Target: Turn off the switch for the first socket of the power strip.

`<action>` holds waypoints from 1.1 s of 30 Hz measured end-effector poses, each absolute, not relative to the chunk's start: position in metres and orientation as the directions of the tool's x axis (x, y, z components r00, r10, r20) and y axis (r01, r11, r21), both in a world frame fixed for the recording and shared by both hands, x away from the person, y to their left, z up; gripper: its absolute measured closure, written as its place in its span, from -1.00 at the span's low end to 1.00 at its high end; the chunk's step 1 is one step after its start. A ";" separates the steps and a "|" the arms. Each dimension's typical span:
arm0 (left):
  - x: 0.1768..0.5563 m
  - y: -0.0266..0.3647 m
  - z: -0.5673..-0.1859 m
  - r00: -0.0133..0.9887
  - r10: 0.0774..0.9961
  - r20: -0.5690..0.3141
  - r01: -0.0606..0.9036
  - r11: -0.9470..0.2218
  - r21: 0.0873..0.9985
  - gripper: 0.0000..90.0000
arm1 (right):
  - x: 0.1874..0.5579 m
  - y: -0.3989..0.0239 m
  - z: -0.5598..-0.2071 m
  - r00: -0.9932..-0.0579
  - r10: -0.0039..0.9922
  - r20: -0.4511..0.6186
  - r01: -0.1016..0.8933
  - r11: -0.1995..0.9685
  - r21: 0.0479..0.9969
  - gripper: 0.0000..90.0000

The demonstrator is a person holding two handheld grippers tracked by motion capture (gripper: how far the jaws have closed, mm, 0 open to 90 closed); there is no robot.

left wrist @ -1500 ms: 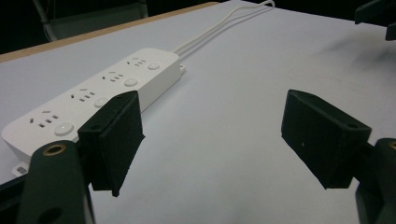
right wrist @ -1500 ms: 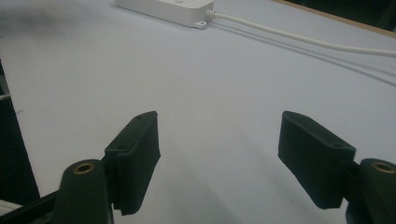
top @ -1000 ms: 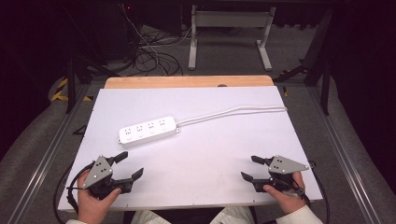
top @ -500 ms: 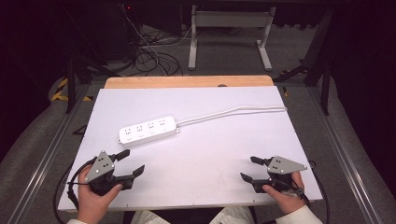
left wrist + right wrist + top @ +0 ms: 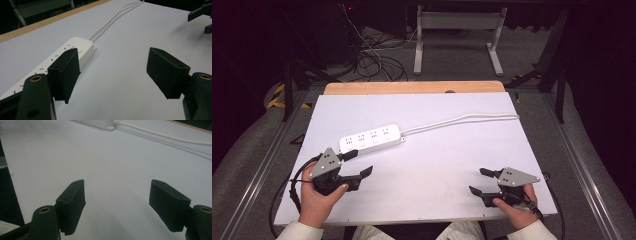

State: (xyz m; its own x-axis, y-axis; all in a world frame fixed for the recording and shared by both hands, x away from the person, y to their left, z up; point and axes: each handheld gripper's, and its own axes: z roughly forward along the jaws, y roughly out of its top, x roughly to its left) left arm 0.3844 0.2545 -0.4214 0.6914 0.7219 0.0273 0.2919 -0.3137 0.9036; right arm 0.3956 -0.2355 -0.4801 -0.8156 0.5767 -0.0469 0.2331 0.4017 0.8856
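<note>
High view: white power strip [image 5: 371,138], glossy plastic bar, four socket groups, on matte white worktop [image 5: 437,150] at 10 o'clock of centre; cord [image 5: 462,120] runs to 2 o'clock. Left tongs [image 5: 359,162] open, far jaw at the strip's near edge. Right tongs [image 5: 479,181] open, empty.
Left gripper view: strip behind left jaw, jaws wide.
Right gripper view: jaws wide over bare worktop.

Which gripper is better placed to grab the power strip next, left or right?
Left, probably. The left gripper is open right beside the power strip, one jaw reaching its near end. The right gripper, also open, sits far across the table.
</note>
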 end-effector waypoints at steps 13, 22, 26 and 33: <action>0.414 0.237 -0.404 0.703 0.710 0.020 0.294 -0.317 0.902 -0.32 | 0.396 -0.235 -0.481 -0.818 0.573 -0.050 0.232 0.409 0.883 -0.35; 0.433 0.219 -0.390 0.721 0.692 0.032 0.292 -0.345 0.892 -0.30 | 0.396 -0.235 -0.481 -0.820 0.571 -0.050 0.231 0.409 0.883 -0.35; 0.442 0.210 -0.386 0.723 0.689 0.044 0.286 -0.357 0.889 -0.29 | 0.396 -0.235 -0.481 -0.820 0.570 -0.050 0.231 0.410 0.882 -0.35; 0.455 0.197 -0.385 0.728 0.684 0.049 0.287 -0.370 0.884 -0.28 | 0.396 -0.235 -0.481 -0.821 0.568 -0.050 0.229 0.410 0.883 -0.35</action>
State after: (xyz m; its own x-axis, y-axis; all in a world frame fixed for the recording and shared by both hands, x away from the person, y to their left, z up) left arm 0.4554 0.1967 -0.3851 0.7279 0.6839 0.0494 0.2873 -0.3696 0.8837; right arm 0.3958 -0.2349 -0.4808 -0.8213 0.5683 -0.0504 0.2293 0.4097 0.8830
